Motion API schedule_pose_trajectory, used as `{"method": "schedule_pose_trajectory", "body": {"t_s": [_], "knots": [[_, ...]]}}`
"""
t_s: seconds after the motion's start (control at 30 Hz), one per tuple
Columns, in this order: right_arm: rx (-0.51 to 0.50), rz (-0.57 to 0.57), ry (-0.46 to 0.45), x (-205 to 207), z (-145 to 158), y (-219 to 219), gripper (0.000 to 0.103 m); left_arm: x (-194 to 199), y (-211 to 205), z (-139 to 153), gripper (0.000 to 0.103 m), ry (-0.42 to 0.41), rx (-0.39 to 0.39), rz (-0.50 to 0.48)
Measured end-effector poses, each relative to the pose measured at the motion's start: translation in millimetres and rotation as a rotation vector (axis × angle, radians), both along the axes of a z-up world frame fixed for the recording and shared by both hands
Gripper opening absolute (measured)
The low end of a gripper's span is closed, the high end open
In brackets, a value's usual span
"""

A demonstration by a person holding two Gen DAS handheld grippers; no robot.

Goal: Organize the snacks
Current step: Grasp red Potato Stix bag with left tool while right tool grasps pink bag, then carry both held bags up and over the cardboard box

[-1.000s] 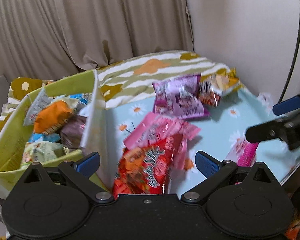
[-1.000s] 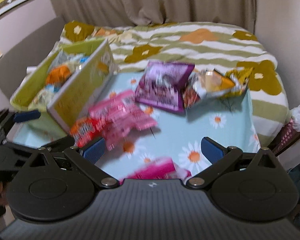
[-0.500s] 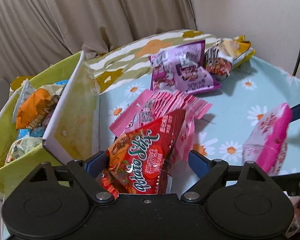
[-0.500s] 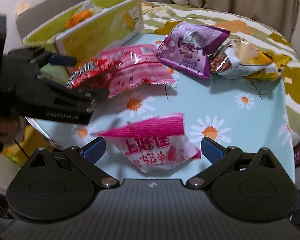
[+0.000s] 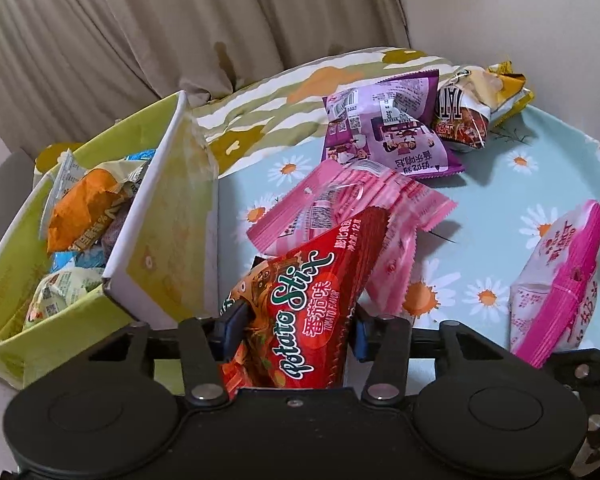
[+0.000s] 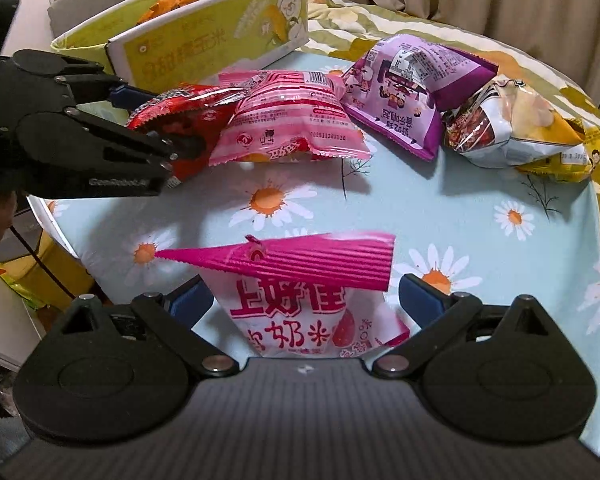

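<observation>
Left tool [image 5: 296,330] clamped on red packet [image 5: 300,312], right tool [image 6: 306,304] gripping pink-topped packet [image 6: 300,300], box [image 5: 16,280] contents only in left view.

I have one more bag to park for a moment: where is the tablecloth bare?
The widest bare patch of tablecloth lies between the pink-and-white bag in the right gripper and the purple bag. It is crowded by the green box, where the red bag overlaps the pink bag.
</observation>
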State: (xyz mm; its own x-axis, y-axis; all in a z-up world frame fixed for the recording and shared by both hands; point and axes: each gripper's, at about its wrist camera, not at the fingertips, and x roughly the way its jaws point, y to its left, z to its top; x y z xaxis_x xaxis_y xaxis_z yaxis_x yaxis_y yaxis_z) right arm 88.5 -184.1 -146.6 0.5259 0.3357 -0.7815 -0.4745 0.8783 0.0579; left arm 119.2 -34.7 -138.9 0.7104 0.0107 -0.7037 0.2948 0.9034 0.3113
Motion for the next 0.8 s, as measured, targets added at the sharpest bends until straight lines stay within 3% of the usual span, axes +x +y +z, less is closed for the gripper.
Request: {"method": "schedule_pose_trajectory", "body": {"t_s": [0.5, 0.7, 0.8], "knots": [[0.036, -0.033, 0.052, 12, -13, -6, 0.102, -18, 6, 23, 0.05, 0.014, -0.094, 0.064], [0.045, -0.037, 0.05, 13, -8, -11, 0.082, -25, 5, 35, 0.05, 0.007, -0.123, 0.072], [0.062, -0.049, 0.048, 15, -3, -16, 0.063, -29, 4, 44, 0.05, -0.011, -0.13, 0.073]]}}
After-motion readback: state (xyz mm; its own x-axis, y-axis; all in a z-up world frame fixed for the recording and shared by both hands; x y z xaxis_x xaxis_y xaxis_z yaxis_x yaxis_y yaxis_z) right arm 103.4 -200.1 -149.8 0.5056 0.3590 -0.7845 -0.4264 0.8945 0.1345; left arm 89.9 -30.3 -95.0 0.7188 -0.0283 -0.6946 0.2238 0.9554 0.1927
